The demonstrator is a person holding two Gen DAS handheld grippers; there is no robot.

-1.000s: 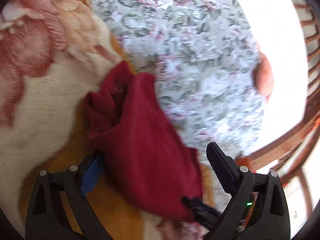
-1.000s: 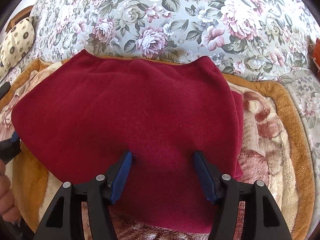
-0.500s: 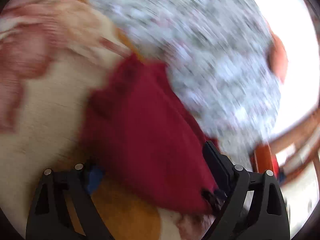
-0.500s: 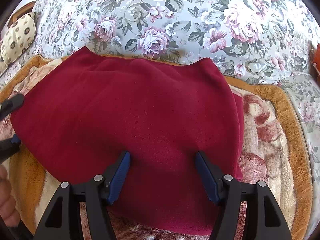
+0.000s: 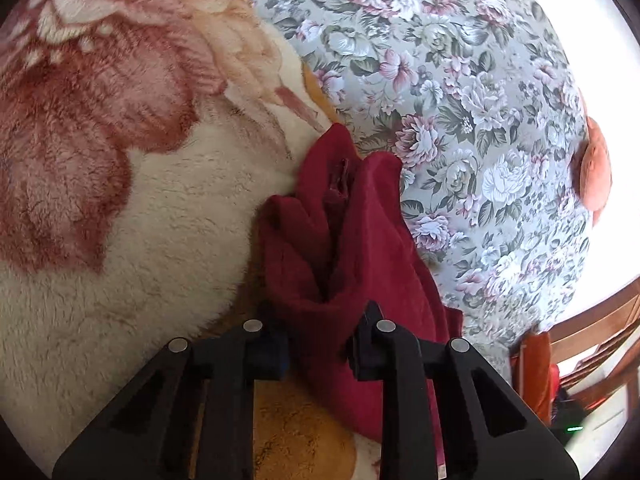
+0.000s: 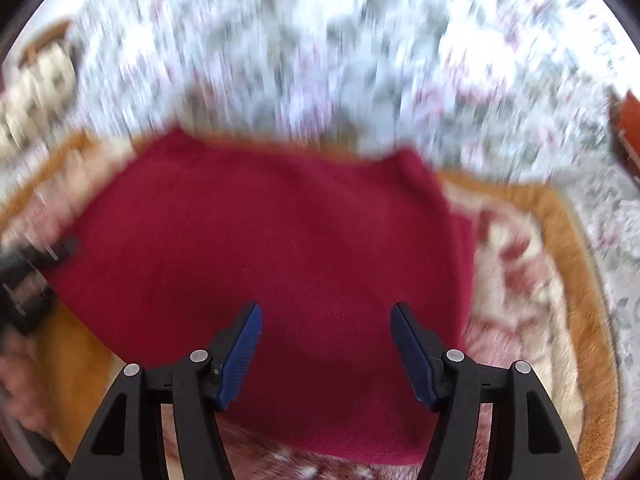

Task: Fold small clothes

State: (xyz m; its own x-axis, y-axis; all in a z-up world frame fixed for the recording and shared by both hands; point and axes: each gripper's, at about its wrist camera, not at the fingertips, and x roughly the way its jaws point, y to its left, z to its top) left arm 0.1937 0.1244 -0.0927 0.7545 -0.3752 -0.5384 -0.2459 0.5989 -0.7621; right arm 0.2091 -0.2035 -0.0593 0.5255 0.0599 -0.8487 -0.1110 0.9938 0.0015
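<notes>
A dark red fleece garment lies on a plush blanket, its near edge bunched into folds. My left gripper is at that edge. Its jaws are closing and the cloth is pinched between them. In the right wrist view the same garment is spread flat and fills the middle of a blurred picture. My right gripper hovers over its near part, open, blue pads bare with nothing between them. The left gripper shows as a dark blur at the garment's left corner.
The cream blanket has pink flowers and an orange border. A grey floral bedspread lies beyond it. An orange cushion and wooden bars are at the right. A hand shows at the left edge.
The left jaws went from wide apart to pinched on the garment's edge, gathering it into folds. The right gripper lifted off the cloth, and its view is now blurred.
</notes>
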